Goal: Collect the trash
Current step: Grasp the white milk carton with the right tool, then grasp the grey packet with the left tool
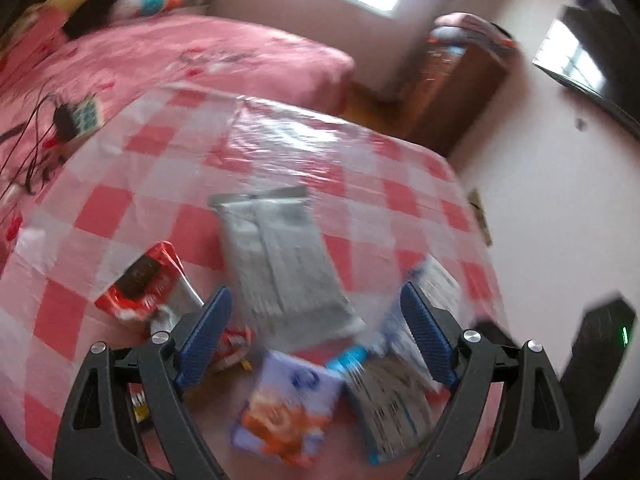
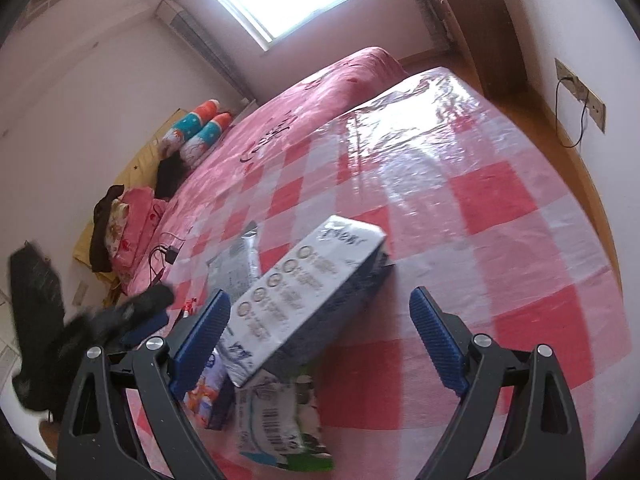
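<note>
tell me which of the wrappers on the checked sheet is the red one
The red wrapper, lying outside the left gripper's left finger. The big flat pouch is silver-grey; the small carton is lilac and orange.

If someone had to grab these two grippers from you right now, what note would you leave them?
Left gripper: open, empty, over the pile of trash.
Right gripper: open, empty, with the white carton lying between its fingers, not gripped.
Trash all lies on the checked plastic sheet on the bed: grey pouch, red wrapper, small purple snack box, blue-and-white packet, green-and-white packet.
Done: nothing is collected yet, as far as these views show.
Left: pick up every piece. No bin or bag is in view, so find it first.
</note>
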